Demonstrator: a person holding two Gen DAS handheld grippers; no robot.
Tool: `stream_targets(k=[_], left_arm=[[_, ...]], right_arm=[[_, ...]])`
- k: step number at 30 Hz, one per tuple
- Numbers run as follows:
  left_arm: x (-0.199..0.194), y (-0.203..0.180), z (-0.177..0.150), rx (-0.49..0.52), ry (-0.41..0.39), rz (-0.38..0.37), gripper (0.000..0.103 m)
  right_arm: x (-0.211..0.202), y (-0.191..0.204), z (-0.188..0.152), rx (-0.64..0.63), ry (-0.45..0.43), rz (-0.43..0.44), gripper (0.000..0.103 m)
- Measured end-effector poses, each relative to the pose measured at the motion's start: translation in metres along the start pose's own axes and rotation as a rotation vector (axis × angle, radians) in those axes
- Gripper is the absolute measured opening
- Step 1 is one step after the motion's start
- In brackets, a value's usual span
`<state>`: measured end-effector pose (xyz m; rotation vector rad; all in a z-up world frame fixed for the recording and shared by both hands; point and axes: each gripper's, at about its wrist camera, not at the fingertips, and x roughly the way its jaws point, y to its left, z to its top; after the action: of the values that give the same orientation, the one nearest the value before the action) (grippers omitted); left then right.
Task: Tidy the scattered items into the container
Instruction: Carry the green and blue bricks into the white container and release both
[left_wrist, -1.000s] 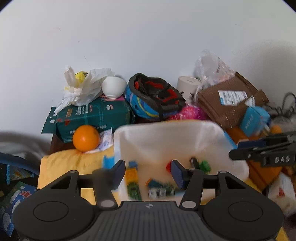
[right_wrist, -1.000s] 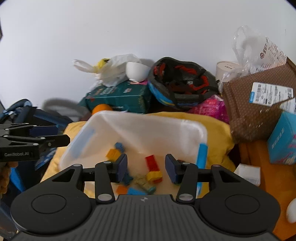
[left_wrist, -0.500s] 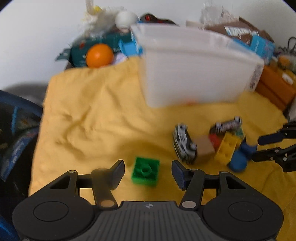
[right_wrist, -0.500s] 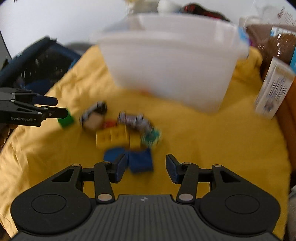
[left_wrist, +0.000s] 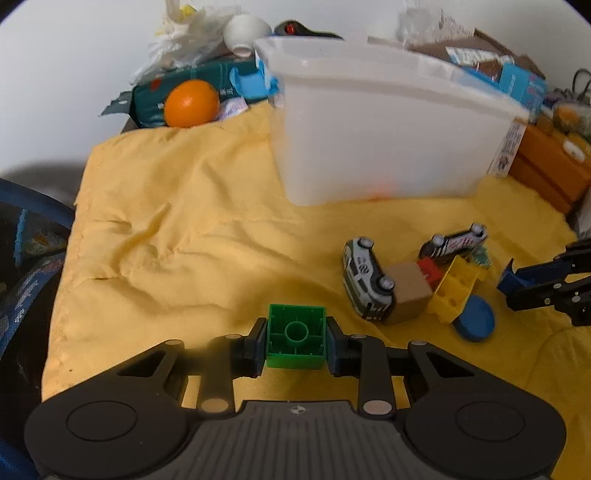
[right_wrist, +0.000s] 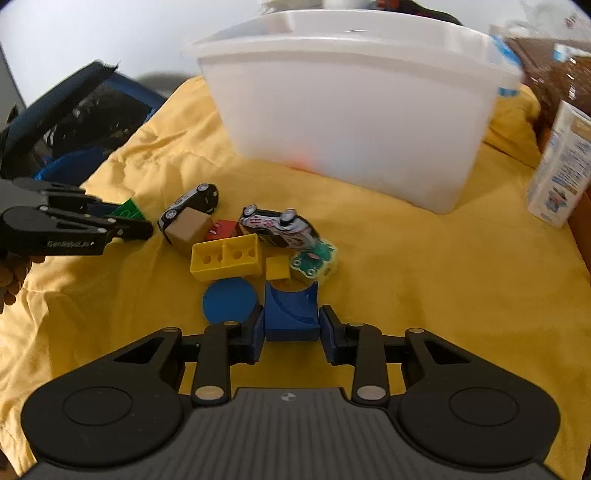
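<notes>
L gripper (left_wrist: 296, 341): my jaws clamped on green brick (left_wrist: 296, 335).
R gripper (right_wrist: 291, 326): my jaws clamped on blue block (right_wrist: 291, 312).
Container (right_wrist: 351, 110): far, on yellow cloth (right_wrist: 424, 266).

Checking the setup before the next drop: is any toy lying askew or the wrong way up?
Yes. The grey toy car lies on its side against a tan block, wheels outward, and the striped car is belly-up. The yellow brick also lies tipped, hollow underside showing.
</notes>
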<state>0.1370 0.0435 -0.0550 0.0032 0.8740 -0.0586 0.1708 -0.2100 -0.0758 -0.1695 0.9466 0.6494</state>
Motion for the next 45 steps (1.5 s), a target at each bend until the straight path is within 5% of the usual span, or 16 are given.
stream_targets(k=[8, 18, 26, 36, 37, 40, 41, 45], left_arm=[[-0.049, -0.010, 0.041, -0.065, -0.116, -0.046, 0.034], [-0.082, -0.029, 0.142, -0.039, -0.226, -0.123, 0.034], [-0.068, -0.029, 0.209, 0.008, -0.173, -0.147, 0.034], [-0.033, -0.023, 0.236, -0.035, -0.074, -0.143, 0.035], [-0.030, -0.023, 0.236, -0.039, -0.069, -0.136, 0.036], [-0.027, -0.025, 0.232, -0.029, -0.088, -0.080, 0.064], [-0.028, -0.026, 0.228, -0.023, -0.103, -0.056, 0.065], [-0.035, -0.025, 0.207, -0.002, -0.120, -0.056, 0.065]], right_arm=[[-0.052, -0.027, 0.016, 0.138, -0.123, 0.041, 0.035], [-0.108, -0.048, 0.099, 0.174, -0.296, 0.021, 0.035], [-0.110, -0.066, 0.166, 0.178, -0.252, 0.014, 0.035], [-0.079, -0.082, 0.199, 0.166, -0.129, -0.029, 0.035], [-0.075, -0.083, 0.201, 0.168, -0.119, -0.034, 0.035], [-0.064, -0.085, 0.204, 0.165, -0.104, -0.067, 0.043], [-0.062, -0.084, 0.204, 0.161, -0.106, -0.080, 0.052], [-0.064, -0.082, 0.195, 0.164, -0.126, -0.046, 0.052]])
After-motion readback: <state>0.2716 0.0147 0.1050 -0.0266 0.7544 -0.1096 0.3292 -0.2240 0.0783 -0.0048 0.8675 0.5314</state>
